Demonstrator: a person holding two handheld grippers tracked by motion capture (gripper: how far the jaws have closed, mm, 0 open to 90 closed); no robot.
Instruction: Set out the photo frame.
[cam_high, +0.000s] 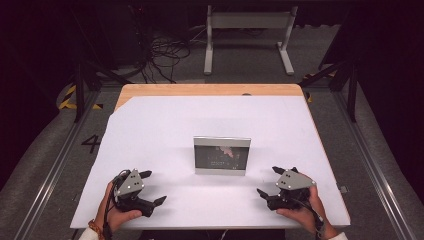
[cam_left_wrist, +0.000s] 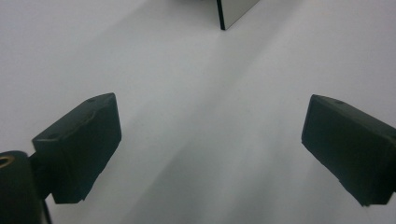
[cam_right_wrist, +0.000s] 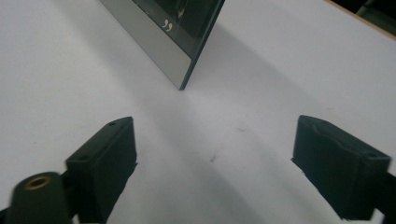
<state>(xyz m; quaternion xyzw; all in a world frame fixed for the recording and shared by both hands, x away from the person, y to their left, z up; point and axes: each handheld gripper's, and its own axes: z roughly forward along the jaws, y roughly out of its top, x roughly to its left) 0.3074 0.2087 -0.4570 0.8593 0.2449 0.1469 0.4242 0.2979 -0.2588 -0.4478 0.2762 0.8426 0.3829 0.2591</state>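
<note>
While the picture frame (cam_high: 221, 155) stands upright at the middle of the white counter (cam_high: 165, 125), left tool (cam_high: 150, 188) and right tool (cam_high: 269, 182) flank it near the front edge, each with jaws spread wide, nothing between them.

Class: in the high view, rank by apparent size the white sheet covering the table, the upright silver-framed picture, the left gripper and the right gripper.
1. White sheet covering the table, by far the largest.
2. Upright silver-framed picture.
3. Left gripper and right gripper, both black with grey plates: they look alike, so no ranking between them.
</note>
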